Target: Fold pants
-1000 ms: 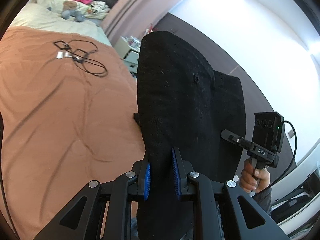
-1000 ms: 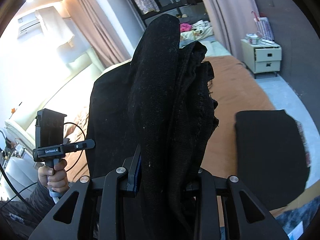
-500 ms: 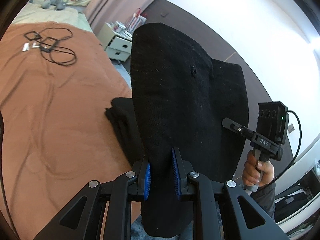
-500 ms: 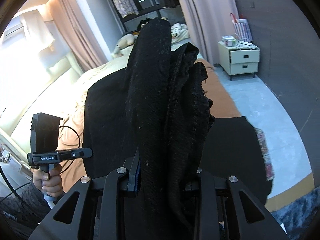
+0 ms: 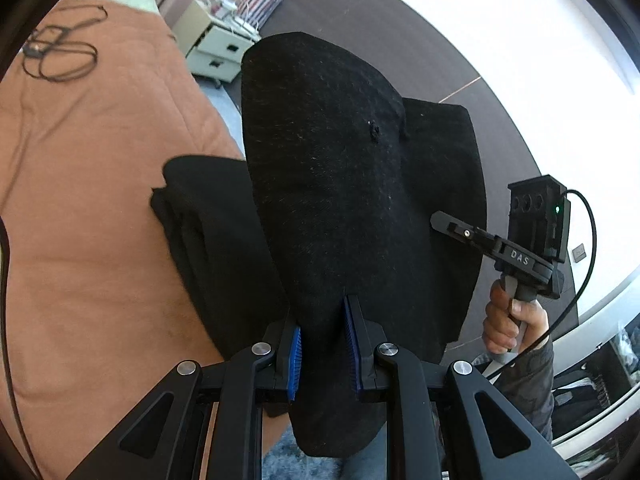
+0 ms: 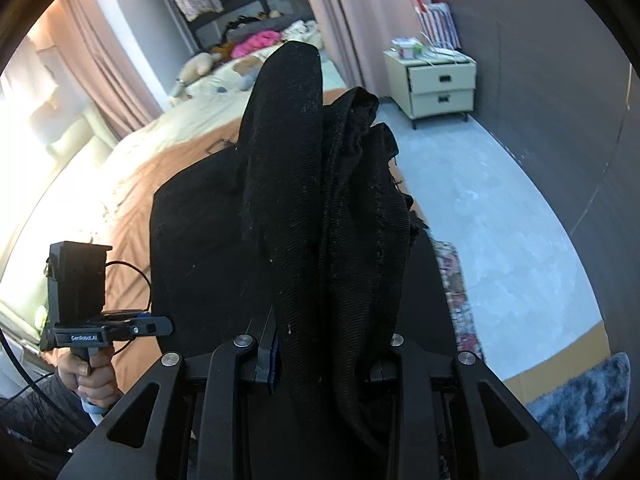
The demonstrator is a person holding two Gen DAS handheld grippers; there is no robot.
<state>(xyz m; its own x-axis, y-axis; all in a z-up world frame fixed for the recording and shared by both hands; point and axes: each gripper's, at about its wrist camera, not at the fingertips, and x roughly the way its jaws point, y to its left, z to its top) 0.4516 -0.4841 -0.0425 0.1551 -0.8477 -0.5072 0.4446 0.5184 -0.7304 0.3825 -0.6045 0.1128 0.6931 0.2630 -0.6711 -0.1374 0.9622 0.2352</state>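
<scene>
Both grippers hold up the black pants (image 5: 340, 200) over the edge of a bed. My left gripper (image 5: 322, 346) is shut on one end, with thick fabric squeezed between its blue pads (image 5: 295, 360). A lower part of the pants (image 5: 208, 236) rests bunched on the brown blanket. In the right wrist view my right gripper (image 6: 326, 364) is shut on a gathered bundle of the pants (image 6: 320, 220), which hides its right finger. Each view shows the other gripper at its side, held in a person's hand (image 5: 512, 320) (image 6: 92, 380).
The bed has a brown blanket (image 5: 80, 200) with a black cable (image 5: 60, 56) lying on it. A cream nightstand (image 6: 436, 80) stands by the dark wall. Grey floor (image 6: 500, 220) and a grey-blue rug (image 6: 580, 400) lie beside the bed. Soft toys and clothes (image 6: 248, 44) sit at the bed's far end.
The left gripper has swept sideways and down with the pants, and a bunched lower part now shows on the blanket. The right gripper's view has tilted down toward the floor and nightstand.
</scene>
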